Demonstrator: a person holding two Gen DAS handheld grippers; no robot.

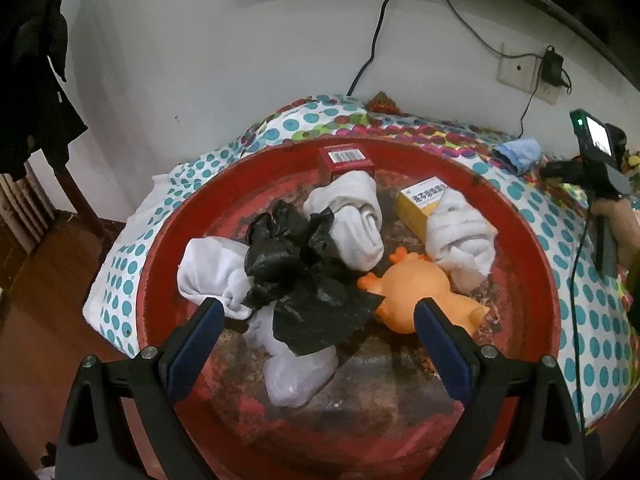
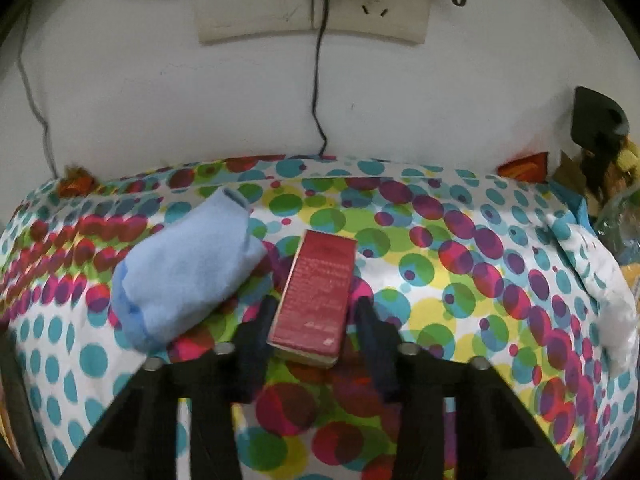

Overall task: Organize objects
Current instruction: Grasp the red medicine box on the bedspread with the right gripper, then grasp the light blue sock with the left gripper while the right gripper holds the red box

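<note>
2 grippers | right gripper (image 2: 316, 320) pinching flat dark-red cardboard box (image 2: 316, 292) near its end; may pivot, slip | left gripper (image 1: 316, 316) spread, empty.

My left tongs (image 1: 316, 316) hang over a basin (image 1: 532, 240) that sits on the cloth-covered table (image 1: 132, 256). In the basin a crumpled bag (image 1: 304, 276) lies in the middle, a sock (image 1: 212, 272) to its left, a rolled sock (image 1: 352, 216) behind it and a box (image 1: 346, 158) at the far rim. Right of them a duck toy (image 1: 424, 292) lies before another sock (image 1: 460, 236), which rests on a second box (image 1: 420, 200). My right tongs (image 2: 312, 320) close round a flat box (image 2: 316, 292) on the cloth (image 2: 460, 272), a sock (image 2: 180, 276) just left of it.
</note>
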